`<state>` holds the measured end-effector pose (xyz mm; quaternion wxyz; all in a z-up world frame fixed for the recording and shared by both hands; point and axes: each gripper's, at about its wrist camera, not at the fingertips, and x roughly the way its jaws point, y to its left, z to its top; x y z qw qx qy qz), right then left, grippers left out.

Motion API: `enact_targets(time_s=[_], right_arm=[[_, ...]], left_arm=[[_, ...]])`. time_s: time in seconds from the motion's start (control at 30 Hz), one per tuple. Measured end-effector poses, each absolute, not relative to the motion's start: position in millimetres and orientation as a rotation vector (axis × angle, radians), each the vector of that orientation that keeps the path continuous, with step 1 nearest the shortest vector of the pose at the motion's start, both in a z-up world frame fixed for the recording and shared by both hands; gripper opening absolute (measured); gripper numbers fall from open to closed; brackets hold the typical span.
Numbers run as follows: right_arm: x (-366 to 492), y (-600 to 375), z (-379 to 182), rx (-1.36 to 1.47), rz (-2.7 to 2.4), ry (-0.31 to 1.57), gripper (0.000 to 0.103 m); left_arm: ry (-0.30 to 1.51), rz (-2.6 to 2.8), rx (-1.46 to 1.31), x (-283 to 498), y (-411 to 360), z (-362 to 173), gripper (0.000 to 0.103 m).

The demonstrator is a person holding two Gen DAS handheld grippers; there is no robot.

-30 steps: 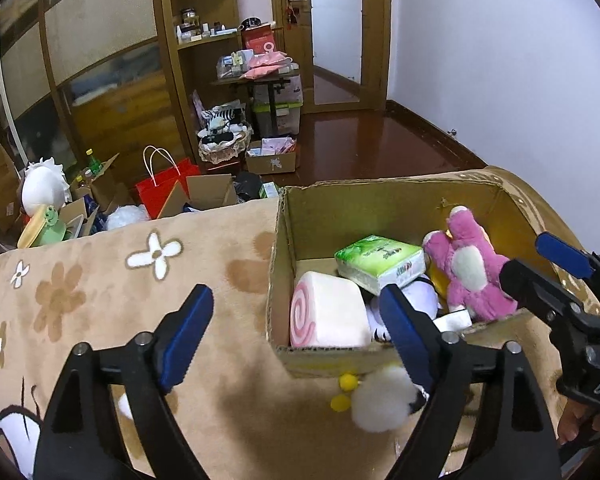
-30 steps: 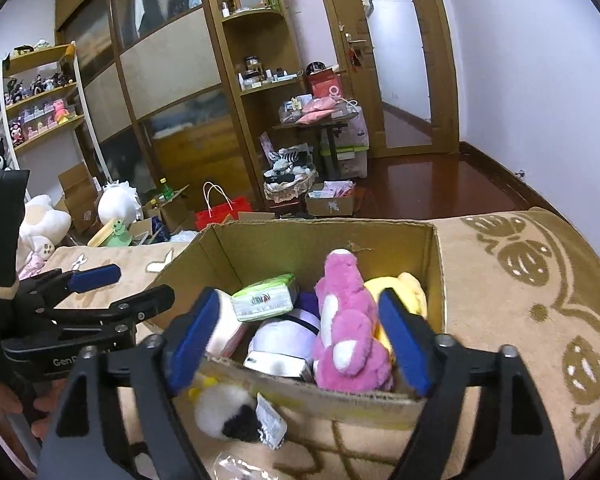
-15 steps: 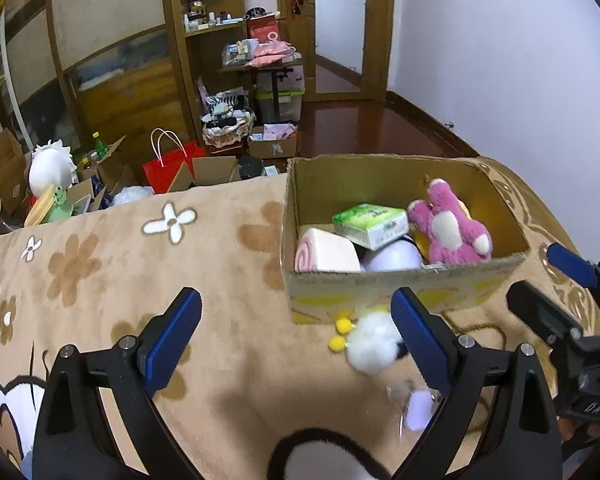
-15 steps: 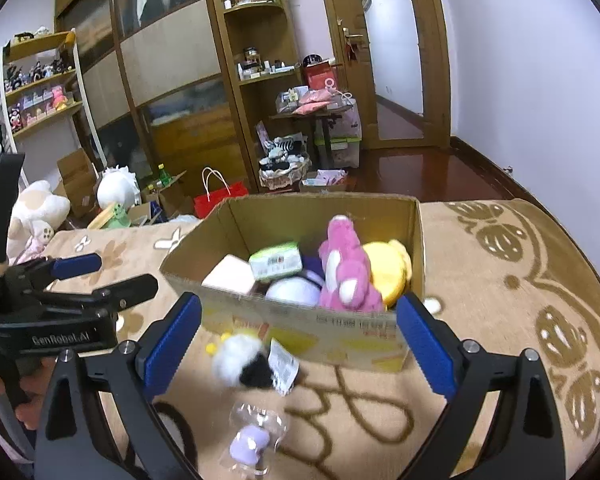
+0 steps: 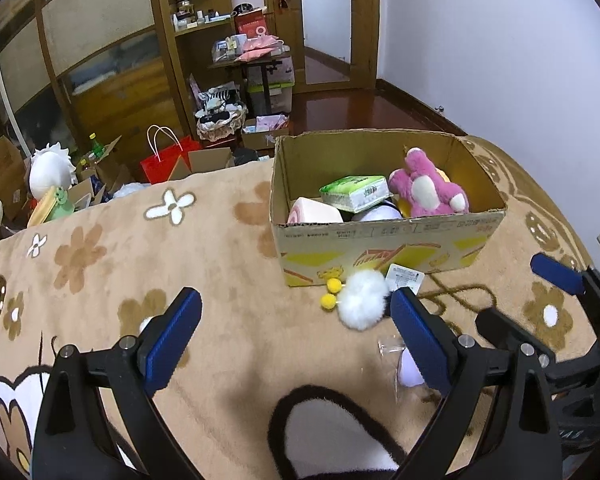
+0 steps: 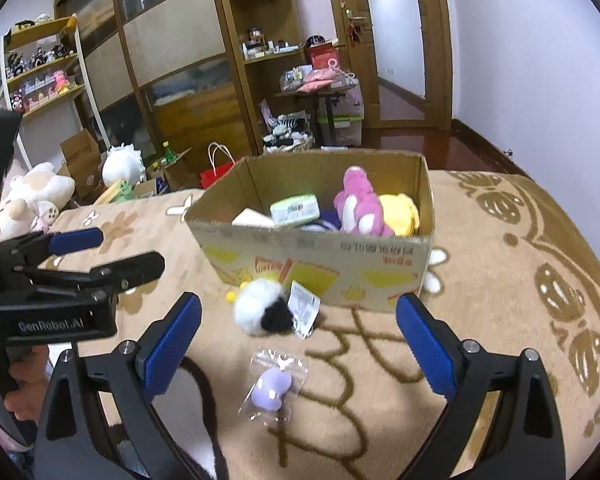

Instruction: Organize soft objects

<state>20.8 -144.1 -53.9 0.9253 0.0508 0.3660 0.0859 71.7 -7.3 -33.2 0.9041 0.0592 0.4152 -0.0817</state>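
Both grippers are hanging spread and empty, the right gripper [image 6: 298, 330] facing the bagged purple toy [image 6: 271, 389] lying on the blanket [image 6: 500, 320]; it should be pinching the soft body, not the slippery bag, then lifting toward the box [image 6: 312, 264]; the left gripper [image 5: 296, 326] is idling.

"GenRobot.AI" stands in pale letters on the black body of the left gripper [image 6: 108, 256], seen from the right wrist. The box [image 6: 380, 272] carries a line of printed characters along its front top edge, too blurred to read, and the tag [image 6: 303, 308] on the plush is likewise illegible.
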Motion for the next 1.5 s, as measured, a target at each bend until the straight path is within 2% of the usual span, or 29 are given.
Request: enact_targets(time_s=[1.03, 1.5], right_arm=[[55, -143, -138, 0.132, 0.097, 0.995, 0.102], [62, -112, -162, 0.093, 0.178, 1.052, 0.102]], left_arm=[[1.127, -0.324, 0.070, 136, -36, -103, 0.095], [1.255, -0.390, 0.084, 158, -54, -141, 0.095]])
